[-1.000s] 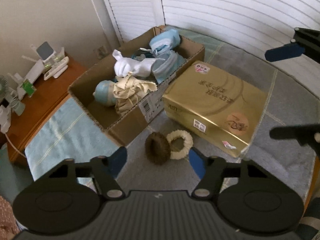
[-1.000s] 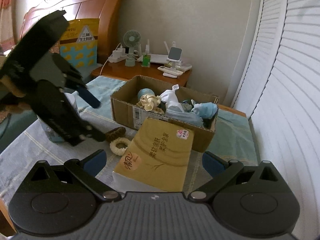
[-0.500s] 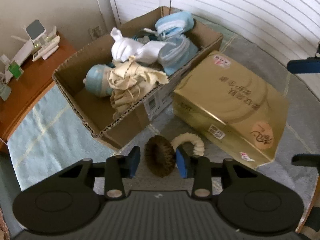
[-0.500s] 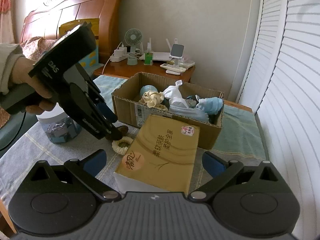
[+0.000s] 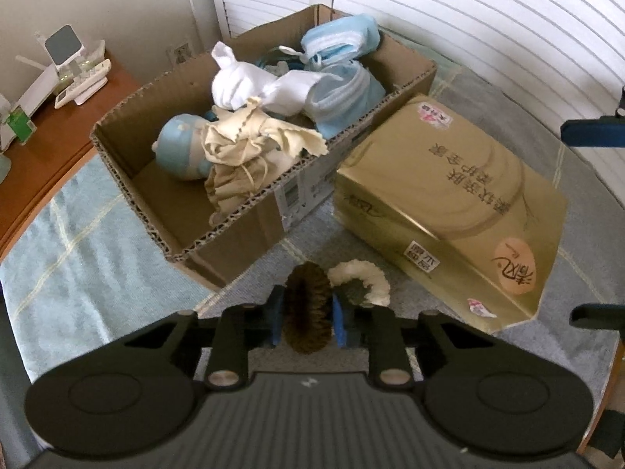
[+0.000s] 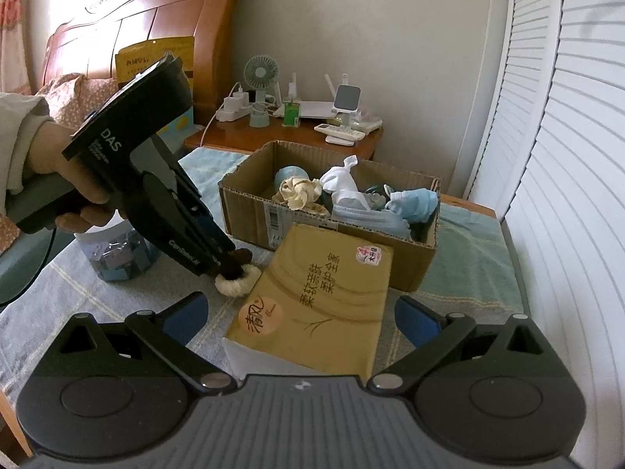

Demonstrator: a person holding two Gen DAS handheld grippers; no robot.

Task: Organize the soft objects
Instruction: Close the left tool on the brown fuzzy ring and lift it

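Note:
My left gripper is shut on a brown fuzzy scrunchie on the cloth-covered table, just in front of the cardboard box. A cream scrunchie lies touching it on the right. The box holds a white cloth, blue face masks, a beige cloth bundle and a pale blue item. In the right wrist view the left gripper pinches the brown scrunchie above the cream one. My right gripper is open and empty, over the gold tissue pack.
The gold tissue pack lies right of the box. A clear jar stands at the table's left. A wooden nightstand with a fan, router and chargers is behind. White shutters run along the right.
My left gripper moved forward and down to the brown scrunchie and closed its fingers on it. The right gripper stayed open, roughly in place.

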